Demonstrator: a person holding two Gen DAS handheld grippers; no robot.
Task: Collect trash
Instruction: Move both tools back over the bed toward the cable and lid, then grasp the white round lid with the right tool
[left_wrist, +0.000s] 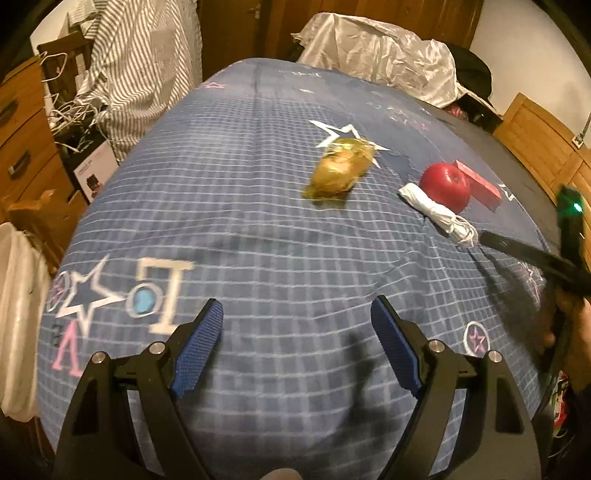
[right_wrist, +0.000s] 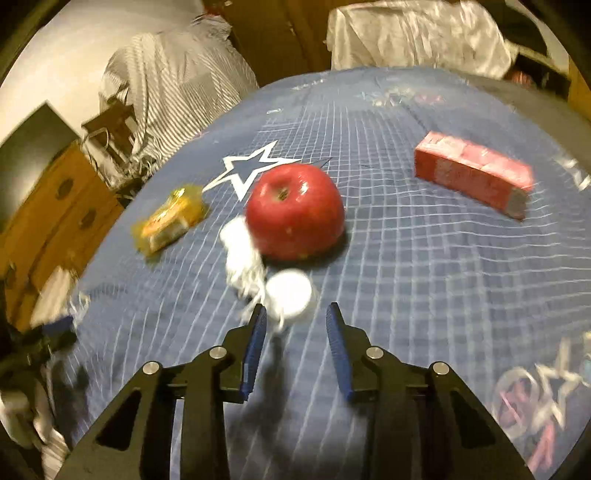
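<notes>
A yellow snack wrapper (left_wrist: 341, 168) lies on the blue patterned bedspread (left_wrist: 229, 206), far ahead of my open, empty left gripper (left_wrist: 297, 314). It also shows in the right wrist view (right_wrist: 170, 219). A crumpled white tissue or wrapper (left_wrist: 437, 214) lies beside a red apple (left_wrist: 445, 186). In the right wrist view the white piece (right_wrist: 258, 273) reaches from the apple (right_wrist: 295, 210) down to my open right gripper (right_wrist: 295, 317), its near end just ahead of the fingertips. A pink carton (right_wrist: 476, 173) lies to the right. The right gripper also shows at the left view's right edge (left_wrist: 491, 238).
A striped cloth (left_wrist: 140, 59) hangs over clutter and wires at the left. Wooden drawers (left_wrist: 22, 122) stand left of the bed. A crumpled silvery sheet (left_wrist: 376, 51) lies at the far end. A wooden headboard (left_wrist: 543, 136) is on the right.
</notes>
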